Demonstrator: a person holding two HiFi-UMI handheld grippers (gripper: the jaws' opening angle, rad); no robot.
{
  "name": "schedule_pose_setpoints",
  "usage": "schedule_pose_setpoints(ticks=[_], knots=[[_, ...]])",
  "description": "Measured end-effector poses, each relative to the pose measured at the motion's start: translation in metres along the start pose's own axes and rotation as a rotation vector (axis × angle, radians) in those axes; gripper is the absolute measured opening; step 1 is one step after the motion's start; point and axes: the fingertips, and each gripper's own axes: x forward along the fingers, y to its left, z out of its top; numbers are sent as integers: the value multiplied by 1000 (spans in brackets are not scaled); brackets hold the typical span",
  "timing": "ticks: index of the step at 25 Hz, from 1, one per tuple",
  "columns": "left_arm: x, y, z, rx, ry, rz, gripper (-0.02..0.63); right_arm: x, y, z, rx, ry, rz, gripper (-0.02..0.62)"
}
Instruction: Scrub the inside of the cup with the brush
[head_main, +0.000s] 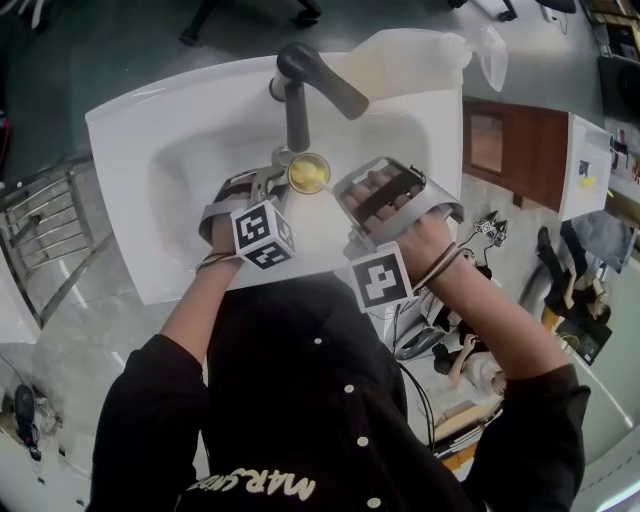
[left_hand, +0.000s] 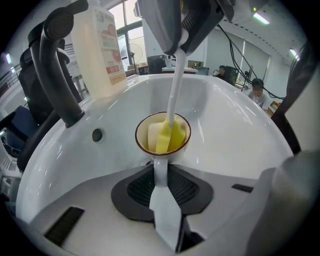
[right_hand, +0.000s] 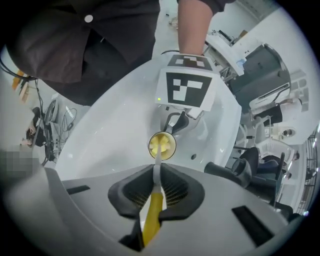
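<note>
Lowest in the head view, white print on the person's black shirt (head_main: 300, 400) reads upside down and begins "MARS". Above it, both forearms reach steeply down into the white sink (head_main: 170, 140). At frame centre, the left gripper (left_hand: 161, 172) is pinched narrowly on the white handle of the cup (left_hand: 162, 132), holding it over the basin. The right gripper (right_hand: 156, 172) is clamped on the brush (right_hand: 151, 220), whose yellow head sits inside the cup. Beyond stand a dark faucet (head_main: 297, 110) and a pale soap bottle (left_hand: 102, 50), its label too blurred to read.
</note>
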Motion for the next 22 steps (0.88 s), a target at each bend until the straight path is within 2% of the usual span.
schedule_pose_setpoints(ticks=[2, 5, 6, 11, 22], knots=[[0, 1, 0, -5, 1, 1, 92, 5, -3, 2, 70, -11, 4, 46], [0, 1, -1, -10, 3, 5, 92, 7, -5, -1, 330, -58, 54, 46], [1, 1, -1, -12, 6, 9, 92, 8, -3, -4, 458, -73, 93, 47], [1, 1, -2, -17, 30, 29, 92, 13, 13, -15, 1249, -226, 304, 48], [0, -2, -1, -9, 44, 58, 92, 8, 34, -15, 2441, -506, 494, 51]])
